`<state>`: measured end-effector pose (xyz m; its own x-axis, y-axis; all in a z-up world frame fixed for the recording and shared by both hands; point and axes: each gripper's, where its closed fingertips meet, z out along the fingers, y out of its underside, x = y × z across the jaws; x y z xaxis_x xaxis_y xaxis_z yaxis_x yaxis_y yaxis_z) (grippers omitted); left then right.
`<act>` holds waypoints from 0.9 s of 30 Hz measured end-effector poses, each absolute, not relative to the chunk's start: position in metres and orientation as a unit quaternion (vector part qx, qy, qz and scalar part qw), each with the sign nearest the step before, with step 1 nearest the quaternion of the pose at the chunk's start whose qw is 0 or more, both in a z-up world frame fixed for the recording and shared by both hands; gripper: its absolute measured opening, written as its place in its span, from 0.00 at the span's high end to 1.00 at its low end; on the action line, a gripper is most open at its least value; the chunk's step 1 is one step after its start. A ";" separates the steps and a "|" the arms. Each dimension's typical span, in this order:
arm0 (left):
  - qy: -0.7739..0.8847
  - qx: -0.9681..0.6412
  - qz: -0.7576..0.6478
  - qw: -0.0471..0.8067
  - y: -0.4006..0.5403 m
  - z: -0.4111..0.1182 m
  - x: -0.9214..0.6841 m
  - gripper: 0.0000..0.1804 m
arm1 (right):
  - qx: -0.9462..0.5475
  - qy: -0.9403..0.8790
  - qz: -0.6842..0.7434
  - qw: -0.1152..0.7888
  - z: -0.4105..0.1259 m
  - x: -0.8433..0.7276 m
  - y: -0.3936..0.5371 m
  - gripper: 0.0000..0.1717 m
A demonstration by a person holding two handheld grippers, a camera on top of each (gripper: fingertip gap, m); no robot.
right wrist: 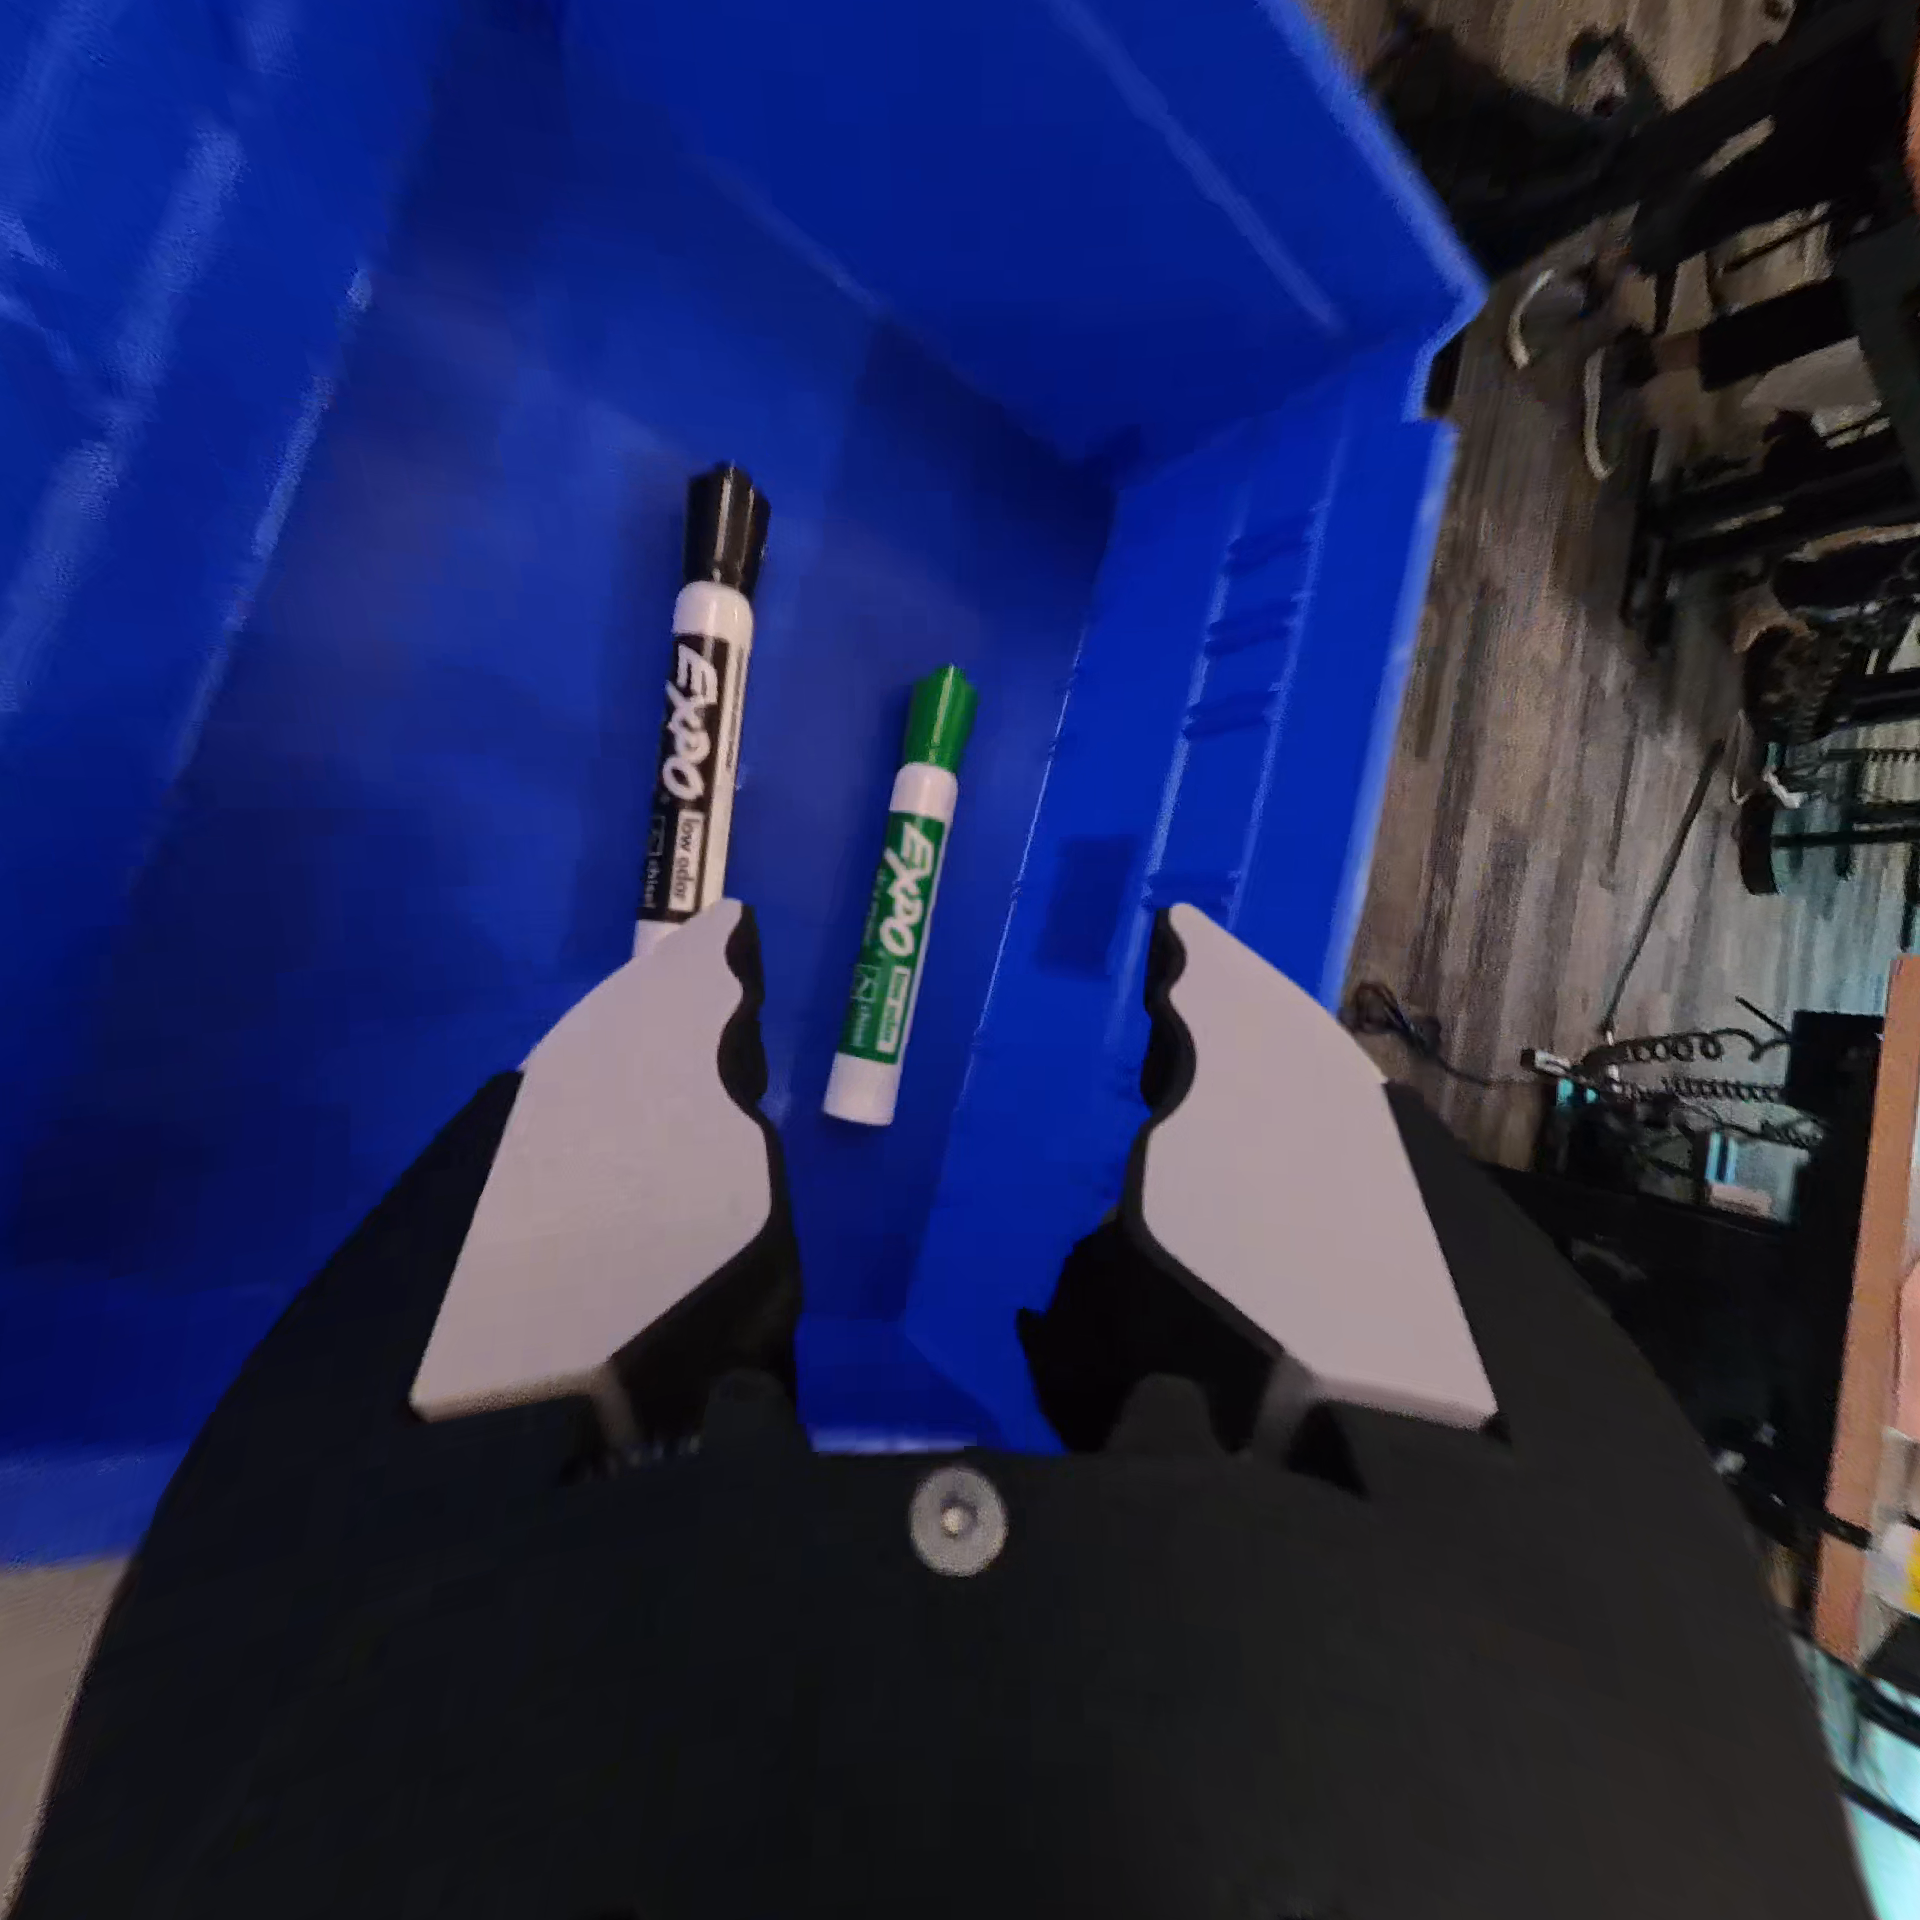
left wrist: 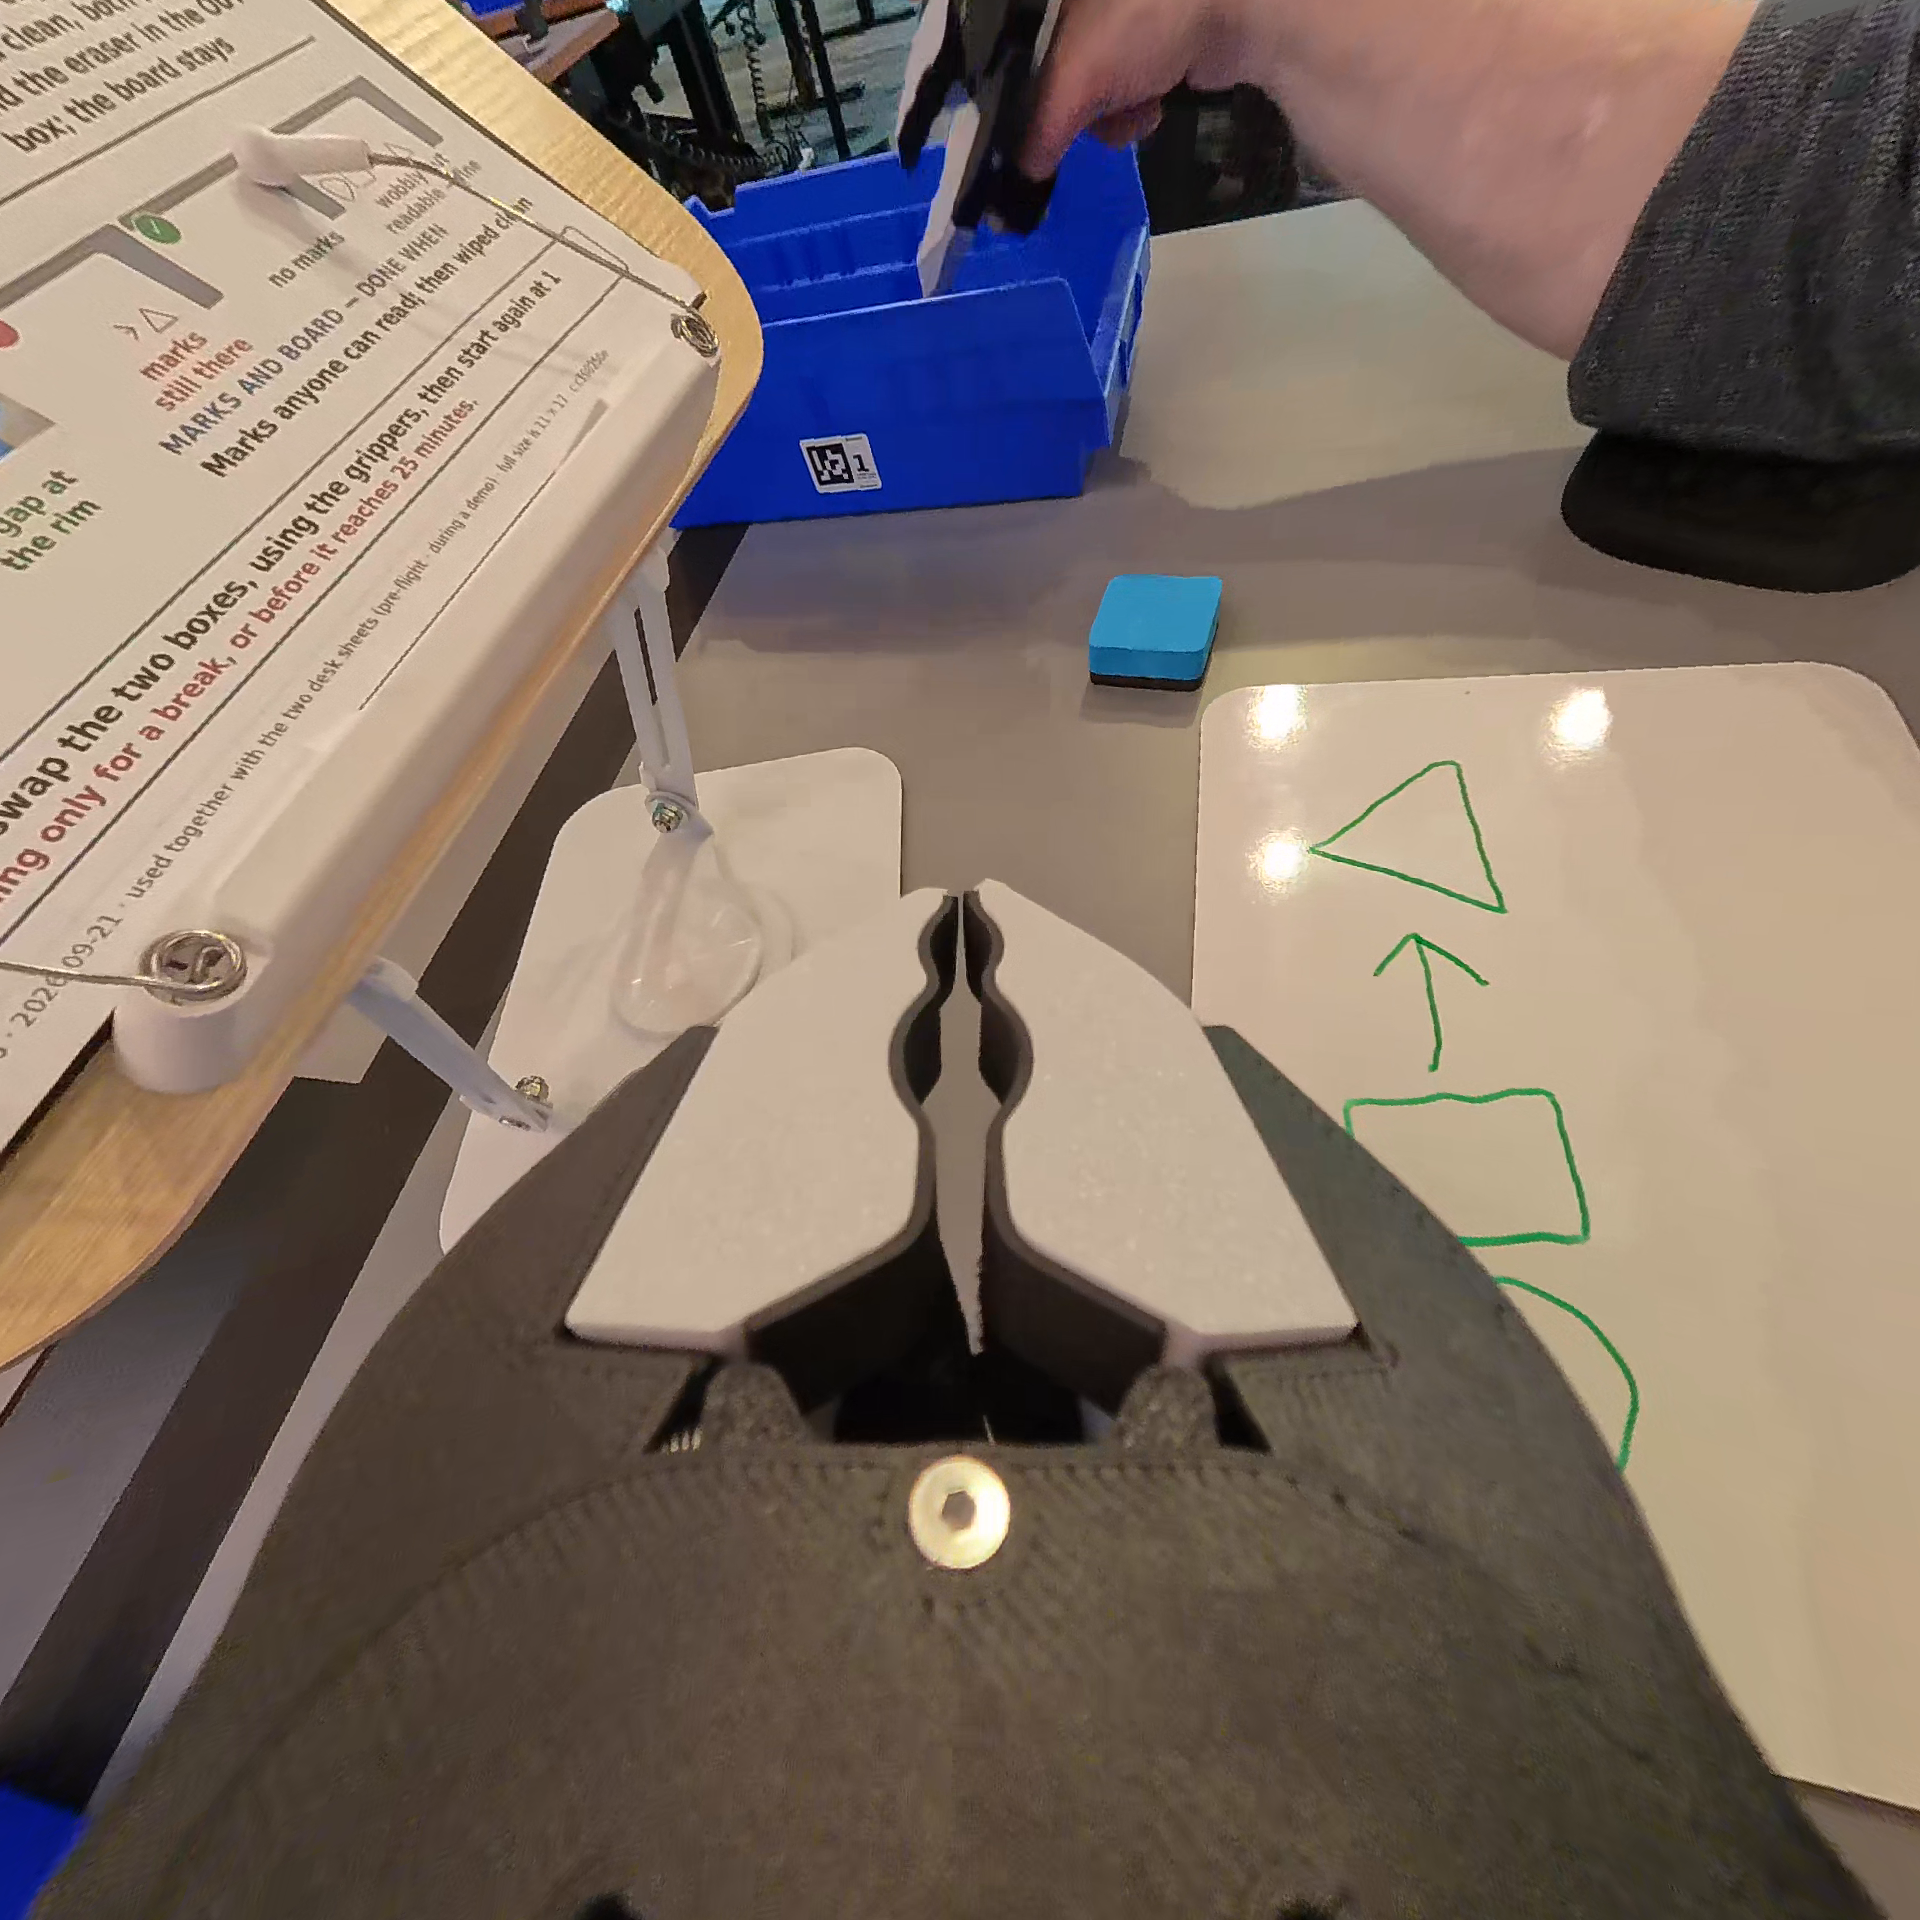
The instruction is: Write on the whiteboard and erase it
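**Two markers in the bin, my right jaws wide above them**

Down in the blue bin [right wrist: 520,312], two markers lie on the floor — one black marker [right wrist: 701,717] and one green marker [right wrist: 902,904]. Both lie lengthwise along my line of sight, caps pointing away from me, roughly parallel and slightly apart. The green one lies nearer the bin's right wall; the black one's near end is hidden behind my left fingertip [right wrist: 686,987]. My right gripper [right wrist: 956,935] stands wide open and holds nothing: the green marker shows in the gap between my fingers but lies below them on the bin floor, untouched by either pad. Blue floor is bare to the left of the black marker.

My left gripper [left wrist: 961,904] hangs over the grey table [left wrist: 1299,343] with its fingers drawn together, only a sliver between the tips, nothing in them. To its right lies one whiteboard [left wrist: 1714,1039], flat, long axis running away from me, rounded corners, its left edge just beside my right finger. It carries four green drawings (triangle, arrow, square, part of a curve). One blue eraser [left wrist: 1153,629] sits on the table just beyond the board's far left corner, apart from it, with open table between it and the bin. A tilted instruction sheet on a stand [left wrist: 312,468] crowds my left side.
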<state>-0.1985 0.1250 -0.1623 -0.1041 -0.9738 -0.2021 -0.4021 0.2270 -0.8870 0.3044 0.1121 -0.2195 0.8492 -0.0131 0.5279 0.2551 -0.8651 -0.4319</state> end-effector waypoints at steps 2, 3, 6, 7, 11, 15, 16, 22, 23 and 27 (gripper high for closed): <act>0.657 -0.521 -0.341 0.425 0.126 -0.159 -0.199 0.99 | -0.914 -0.102 -0.255 0.297 -0.190 0.283 0.115 0.59; 0.655 -0.521 -0.344 0.427 0.126 -0.156 -0.200 0.99 | -0.908 -0.142 -0.233 0.318 -0.178 0.261 0.116 0.60; 0.652 -0.522 -0.344 0.428 0.128 -0.154 -0.202 0.98 | -0.879 -0.270 -0.161 0.359 -0.148 0.185 0.109 0.62; 0.652 -0.523 -0.344 0.429 0.129 -0.153 -0.203 0.98 | -0.862 -0.313 -0.131 0.376 -0.138 0.155 0.104 0.61; 0.652 -0.525 -0.341 0.427 0.130 -0.152 -0.205 0.97 | -0.824 -0.459 -0.047 0.328 -0.137 0.059 0.069 0.59; 0.653 -0.529 -0.336 0.425 0.133 -0.150 -0.209 0.97 | -0.819 -0.523 -0.050 0.230 -0.174 0.027 0.058 0.57; 0.653 -0.530 -0.335 0.425 0.134 -0.150 -0.209 0.97 | -0.820 -0.529 -0.048 0.211 -0.184 0.024 0.059 0.57; 0.665 -0.538 -0.318 0.410 0.139 -0.154 -0.215 0.96 | -0.814 -0.556 -0.040 0.165 -0.210 0.010 0.066 0.55; 0.668 -0.540 -0.312 0.406 0.140 -0.154 -0.217 0.95 | -0.812 -0.559 -0.041 0.162 -0.209 0.010 0.065 0.55; 0.681 -0.545 -0.298 0.388 0.137 -0.154 -0.223 0.94 | -0.817 -0.562 -0.048 0.120 -0.217 0.018 0.053 0.54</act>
<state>-0.2234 0.1366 -0.1541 -0.1048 -0.9735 -0.2035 -0.5104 0.2282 -0.8291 0.0184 0.0525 -0.2165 0.3634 0.9067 0.2139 0.9299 -0.3390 -0.1427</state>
